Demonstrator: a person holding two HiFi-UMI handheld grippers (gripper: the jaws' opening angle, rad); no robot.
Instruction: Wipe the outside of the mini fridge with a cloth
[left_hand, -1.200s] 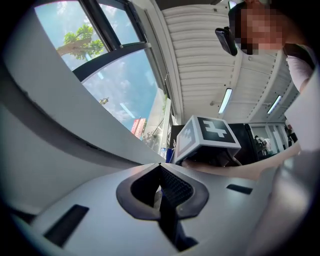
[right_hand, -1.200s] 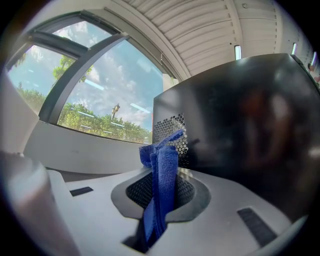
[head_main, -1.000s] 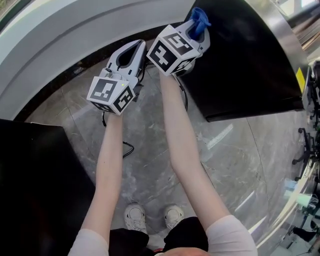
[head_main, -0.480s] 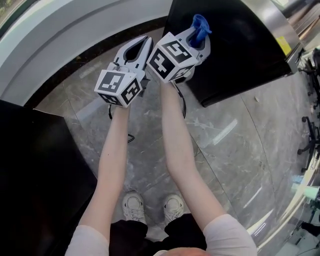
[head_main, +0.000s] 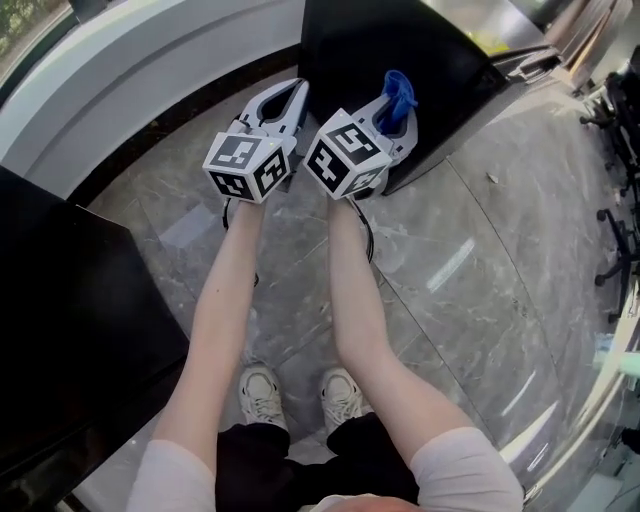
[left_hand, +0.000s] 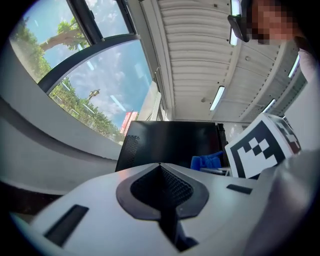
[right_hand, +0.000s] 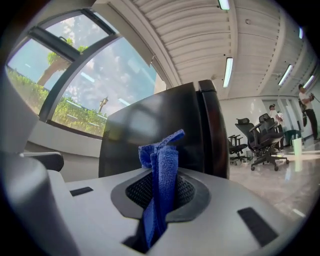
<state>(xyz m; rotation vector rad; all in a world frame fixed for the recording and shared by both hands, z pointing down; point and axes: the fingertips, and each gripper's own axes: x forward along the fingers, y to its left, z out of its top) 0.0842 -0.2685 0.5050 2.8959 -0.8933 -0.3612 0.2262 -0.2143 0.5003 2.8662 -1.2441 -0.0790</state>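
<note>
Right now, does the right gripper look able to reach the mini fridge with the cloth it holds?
Probably yes. The right gripper is shut on the blue cloth, whose tip sticks out past the jaws. The black mini fridge stands straight ahead of it, and nothing shows between them in the head view or the right gripper view.

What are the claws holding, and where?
The right claw pinches the blue cloth by a bunched-up fold, one end poking out. The left claw is shut, holding nothing.

Qty: 1 L gripper (head_main: 293, 92), 1 R gripper (head_main: 392, 108), 1 cloth (right_hand: 160, 167), 1 mini fridge (head_main: 380, 40), 2 shoes (head_main: 262, 393)
</note>
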